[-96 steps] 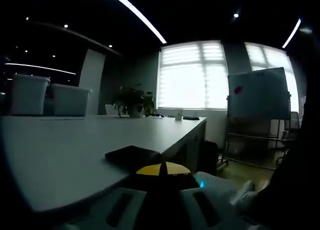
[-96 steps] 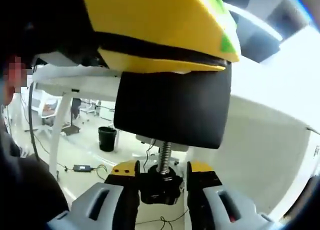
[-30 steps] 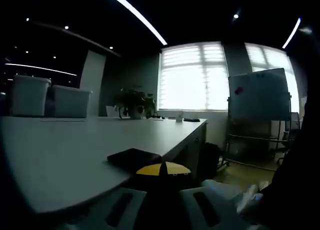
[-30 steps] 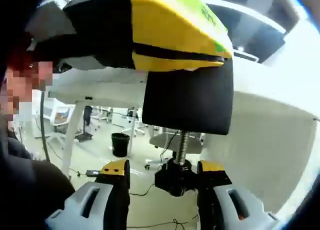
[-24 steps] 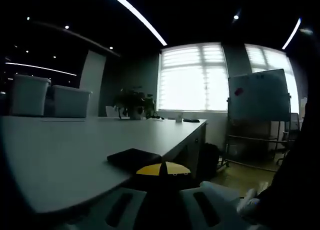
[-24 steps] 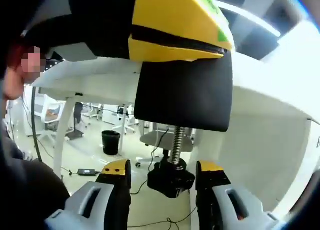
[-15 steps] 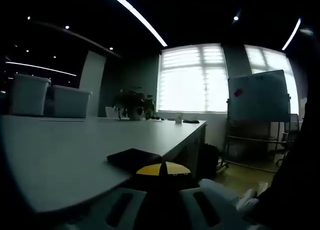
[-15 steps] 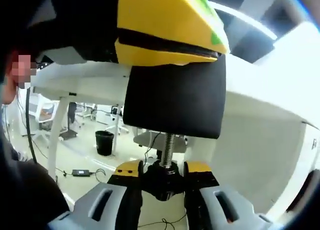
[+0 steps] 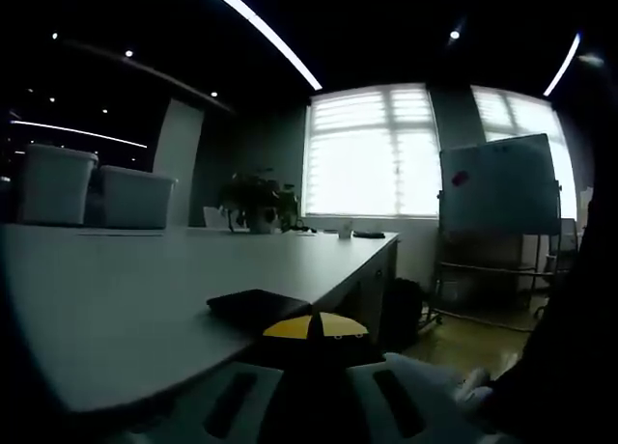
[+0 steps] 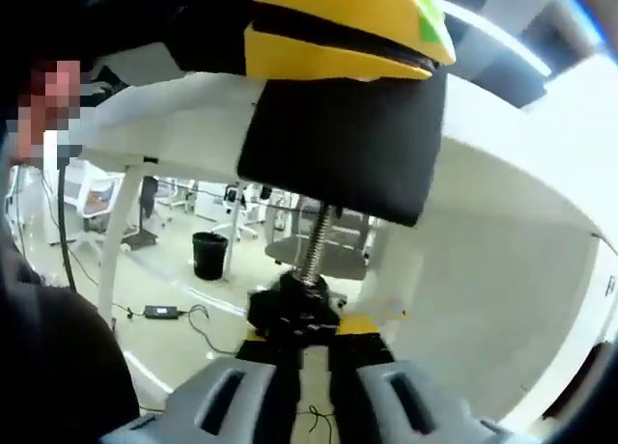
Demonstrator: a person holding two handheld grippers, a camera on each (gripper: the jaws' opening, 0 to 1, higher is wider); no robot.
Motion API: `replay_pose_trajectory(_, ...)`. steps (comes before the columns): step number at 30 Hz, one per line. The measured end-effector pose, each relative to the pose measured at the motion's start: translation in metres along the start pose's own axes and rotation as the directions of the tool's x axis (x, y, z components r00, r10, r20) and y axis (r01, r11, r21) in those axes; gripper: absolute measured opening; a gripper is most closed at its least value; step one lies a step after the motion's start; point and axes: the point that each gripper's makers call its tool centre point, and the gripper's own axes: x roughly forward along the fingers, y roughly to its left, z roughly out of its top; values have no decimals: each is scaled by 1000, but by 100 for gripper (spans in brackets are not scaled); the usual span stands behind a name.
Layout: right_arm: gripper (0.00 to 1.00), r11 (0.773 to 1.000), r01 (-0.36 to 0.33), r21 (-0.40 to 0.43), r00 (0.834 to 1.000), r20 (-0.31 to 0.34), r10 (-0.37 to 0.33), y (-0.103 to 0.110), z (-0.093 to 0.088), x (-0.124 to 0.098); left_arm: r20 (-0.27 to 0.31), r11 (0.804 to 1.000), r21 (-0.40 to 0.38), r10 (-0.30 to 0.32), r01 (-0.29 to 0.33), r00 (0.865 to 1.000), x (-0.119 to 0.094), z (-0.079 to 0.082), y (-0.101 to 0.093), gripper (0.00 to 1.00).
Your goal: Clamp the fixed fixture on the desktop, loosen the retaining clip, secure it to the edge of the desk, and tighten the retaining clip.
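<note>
In the left gripper view the left gripper (image 9: 311,391) is closed on the fixture (image 9: 259,307), whose flat black top plate lies on the desk (image 9: 126,290) at its near edge, with a yellow part showing between the jaws. Farther back stand two bins (image 9: 92,185), a plant (image 9: 257,197) and a whiteboard (image 9: 499,183) by the bright windows. In the right gripper view, seen from under the desk (image 10: 521,174), the fixture's black pad (image 10: 343,145) sits beneath the left gripper's yellow jaw (image 10: 338,24) (the pad looks pressed to the underside, though contact is hard to judge). A threaded screw (image 10: 311,241) runs down to the black knob (image 10: 293,314), and the right gripper (image 10: 311,352) is clenched on that knob. A black bin (image 10: 209,256) stands on the floor behind.
</note>
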Motion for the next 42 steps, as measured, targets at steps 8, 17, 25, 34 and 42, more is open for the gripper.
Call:
replay_pose_trajectory(8,34,999,11,35,1000,17,-12,-2,-7,-9,-10,1000,-7,-6,6,1000,0,-2,1,1)
replay_pose_trajectory(17,40,1000,-21,20,995,95,19,12,14,-11,-52,1000,18,3,-2,999,1,-4,1,1)
replay_pose_trajectory(25,29,999,-31,36,995,97,27,4,20,-13,-74,999,31,26,-24,997,2,-6,4,1)
replay_pose_trajectory(34,28,901,-432,36,900,79,428,20,19,-11,-89,999,43,34,-30,996,0,-7,6,1)
replay_pose_trajectory(42,27,747,-665,-27,745,55,665,27,19,-19,-74,999,26,45,-43,996,-1,-4,5,1)
